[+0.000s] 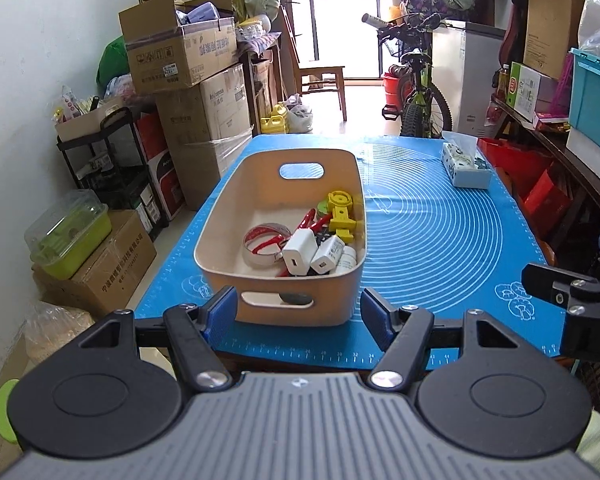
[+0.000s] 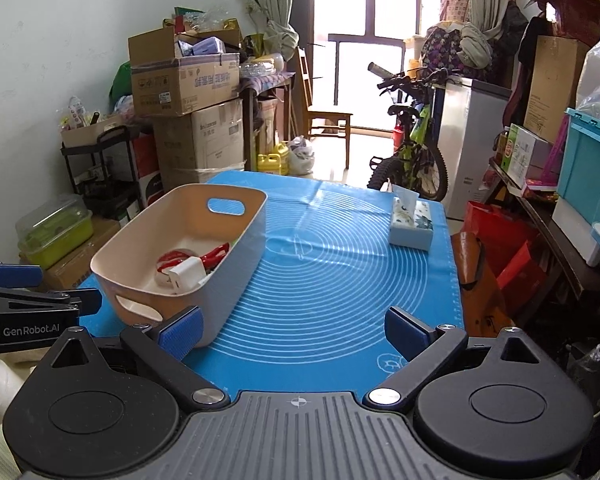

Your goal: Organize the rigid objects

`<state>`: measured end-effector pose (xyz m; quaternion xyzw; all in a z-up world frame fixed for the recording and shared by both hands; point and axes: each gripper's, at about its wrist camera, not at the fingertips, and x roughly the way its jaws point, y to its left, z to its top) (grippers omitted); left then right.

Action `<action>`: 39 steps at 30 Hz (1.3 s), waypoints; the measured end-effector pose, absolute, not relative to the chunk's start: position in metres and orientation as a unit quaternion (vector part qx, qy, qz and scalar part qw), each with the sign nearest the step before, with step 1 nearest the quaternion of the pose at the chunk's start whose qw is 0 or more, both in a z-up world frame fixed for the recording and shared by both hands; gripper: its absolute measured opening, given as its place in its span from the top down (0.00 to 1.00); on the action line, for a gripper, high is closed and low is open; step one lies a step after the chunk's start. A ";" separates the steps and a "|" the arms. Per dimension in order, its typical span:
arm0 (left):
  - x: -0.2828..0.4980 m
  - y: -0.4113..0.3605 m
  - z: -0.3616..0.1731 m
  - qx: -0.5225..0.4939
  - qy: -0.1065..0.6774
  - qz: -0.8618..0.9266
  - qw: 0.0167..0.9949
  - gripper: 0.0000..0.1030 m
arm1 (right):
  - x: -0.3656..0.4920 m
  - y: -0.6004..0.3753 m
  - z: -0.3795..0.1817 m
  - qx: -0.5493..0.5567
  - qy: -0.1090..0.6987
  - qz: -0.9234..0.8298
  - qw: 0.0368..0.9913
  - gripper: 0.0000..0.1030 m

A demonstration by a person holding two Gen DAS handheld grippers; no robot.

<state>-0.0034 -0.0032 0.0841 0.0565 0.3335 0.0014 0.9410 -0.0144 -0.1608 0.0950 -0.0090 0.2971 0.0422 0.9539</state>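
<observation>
Blue silicone mat [image 1: 440, 240] with pale concentric rings, covering the tabletop; cardboard boxes [image 1: 196, 80] stacked high along the left wall, and a green-and-black bicycle [image 1: 416, 92] standing beyond the far edge. Cream plastic bin with cut-out handles [image 1: 220, 216] on the left half of the mat, its near end close to the table's near edge; nothing lies between it and either tool. Floral tissue box [image 2: 412, 224] at far right of the mat, well apart from the bin. Left gripper [image 1: 298, 314], black with blue pads, jaws apart and empty, framing the bin's near wall without touching it. Right gripper [image 2: 292, 330], same build, jaws apart and empty over bare mat just right of the bin's near right corner. Inside the bin, crowded toward its near right: a yellow plastic clamp-like piece [image 1: 342, 214], two white wall chargers [image 1: 312, 254], a ring of red-and-white tape [image 1: 262, 242], red-handled pieces [image 1: 312, 220], and a small white bottle [image 1: 347, 258].
</observation>
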 end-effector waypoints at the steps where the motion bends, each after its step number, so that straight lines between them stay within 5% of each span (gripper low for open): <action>1: -0.005 -0.004 0.080 0.060 0.333 0.000 0.941 0.33 | -0.017 -0.161 0.092 -0.011 0.296 0.040 0.954 0.06; 39: -0.031 -0.009 0.025 0.060 0.313 -0.014 0.948 0.33 | -0.052 -0.157 0.030 -0.046 0.266 -0.012 0.963 0.06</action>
